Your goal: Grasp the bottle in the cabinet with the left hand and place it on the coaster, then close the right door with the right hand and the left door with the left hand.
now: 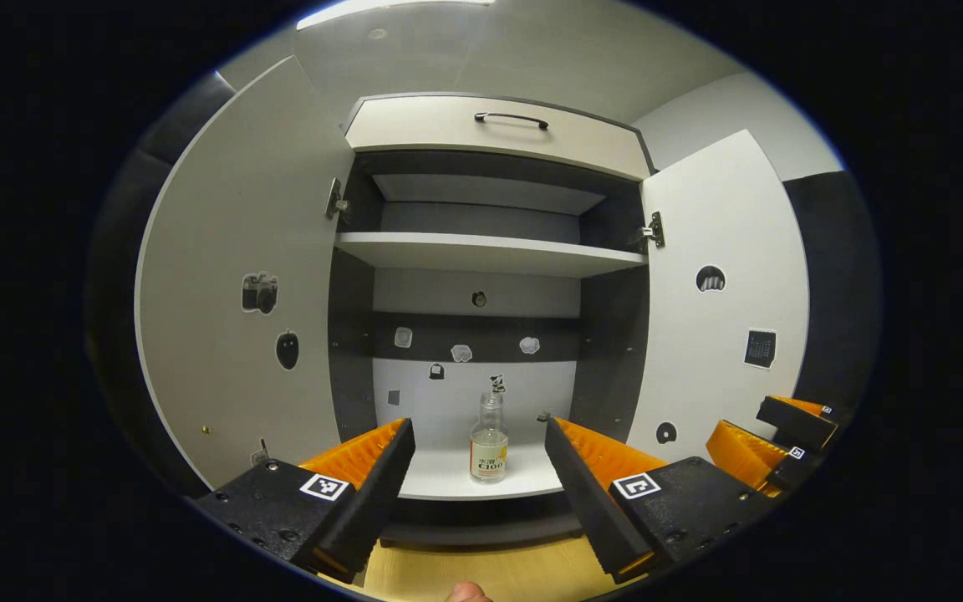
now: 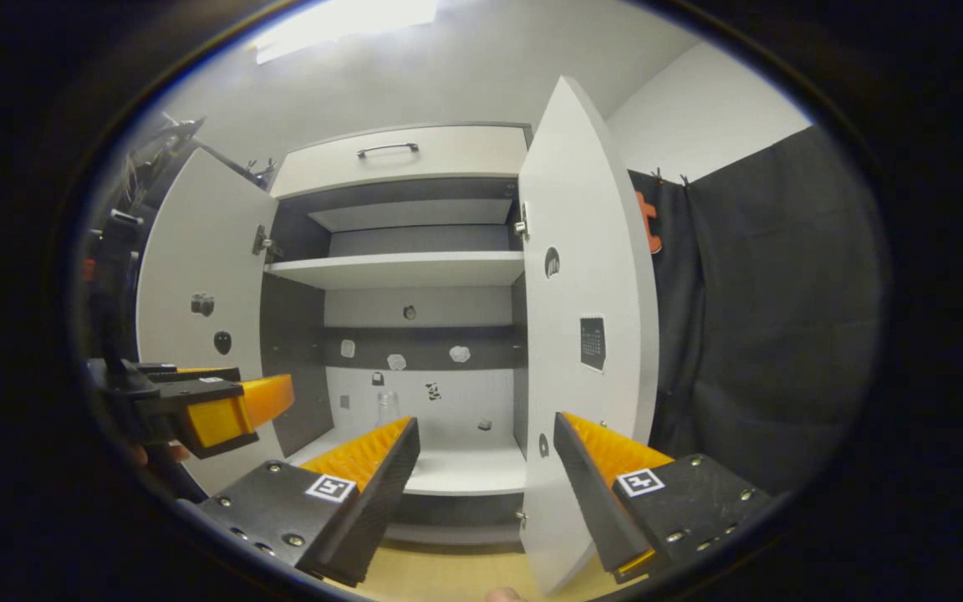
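A clear glass bottle (image 1: 489,438) with a pale label stands upright on the cabinet's lower shelf (image 1: 448,477), near the front. My left gripper (image 1: 476,422) is open, its fingers either side of the bottle's line but short of it. Both cabinet doors hang open: the left door (image 1: 239,284) and the right door (image 1: 720,309). My right gripper (image 1: 782,431) shows at the right beside the right door. In the right gripper view my right gripper (image 2: 486,426) is open with the right door (image 2: 586,334) edge-on between its fingers' line, and the bottle's neck (image 2: 387,408) peeks above one finger. My left gripper (image 2: 222,401) sits at left.
An upper shelf (image 1: 490,251) and a drawer with a dark handle (image 1: 511,119) sit above. Small stickers dot the cabinet's back and doors. A wooden surface (image 1: 481,568) lies below the cabinet. Black cloth (image 2: 749,334) hangs right of the cabinet.
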A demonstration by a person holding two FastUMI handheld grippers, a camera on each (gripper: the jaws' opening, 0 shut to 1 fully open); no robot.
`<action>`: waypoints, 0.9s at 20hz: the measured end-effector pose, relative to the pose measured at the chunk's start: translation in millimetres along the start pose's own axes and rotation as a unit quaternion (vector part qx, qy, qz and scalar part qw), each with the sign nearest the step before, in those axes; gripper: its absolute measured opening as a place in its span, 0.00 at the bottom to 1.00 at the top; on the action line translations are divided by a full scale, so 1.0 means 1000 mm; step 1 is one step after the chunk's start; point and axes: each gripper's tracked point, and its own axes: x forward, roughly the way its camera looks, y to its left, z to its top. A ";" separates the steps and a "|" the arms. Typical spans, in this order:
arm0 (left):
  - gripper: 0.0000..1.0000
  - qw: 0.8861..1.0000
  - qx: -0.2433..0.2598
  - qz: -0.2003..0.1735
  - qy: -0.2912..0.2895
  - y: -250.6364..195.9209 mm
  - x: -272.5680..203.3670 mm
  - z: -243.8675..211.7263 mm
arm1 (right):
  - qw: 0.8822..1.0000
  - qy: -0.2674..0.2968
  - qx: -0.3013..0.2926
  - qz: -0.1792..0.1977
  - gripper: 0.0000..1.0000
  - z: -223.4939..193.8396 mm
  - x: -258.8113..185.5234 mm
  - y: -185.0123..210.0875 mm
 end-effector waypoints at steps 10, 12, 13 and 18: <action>0.99 1.000 0.004 0.000 0.000 0.001 0.002 -0.001 | 1.000 0.000 0.000 -0.002 0.94 0.001 0.001 0.000; 0.99 1.000 0.006 0.000 0.000 0.001 0.007 -0.004 | 1.000 -0.003 -0.001 -0.004 0.94 0.002 0.003 -0.001; 0.99 1.000 0.007 0.000 0.002 0.002 0.011 -0.007 | 1.000 -0.003 -0.002 -0.005 0.94 0.002 0.003 -0.001; 0.99 1.000 0.004 -0.012 0.017 -0.003 0.038 -0.024 | 1.000 -0.001 -0.005 -0.013 0.94 0.001 0.006 -0.006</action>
